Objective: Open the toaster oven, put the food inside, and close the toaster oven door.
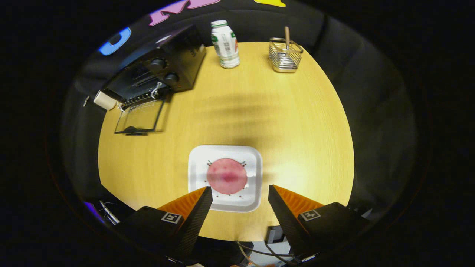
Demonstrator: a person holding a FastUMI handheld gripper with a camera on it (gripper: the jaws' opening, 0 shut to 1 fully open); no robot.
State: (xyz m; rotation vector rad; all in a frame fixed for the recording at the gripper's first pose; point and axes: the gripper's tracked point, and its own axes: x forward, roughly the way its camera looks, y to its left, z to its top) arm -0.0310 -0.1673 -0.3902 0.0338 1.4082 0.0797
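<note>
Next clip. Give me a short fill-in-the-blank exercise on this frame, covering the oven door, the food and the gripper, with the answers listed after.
1. The toaster oven door is ____.
2. The round pink food lies on a white ____.
3. The gripper fingers are ____, holding nothing, with the food just ahead of them.
4. The wire basket stands on the table beside the ____.

Answers: open; plate; open; bottle
</note>
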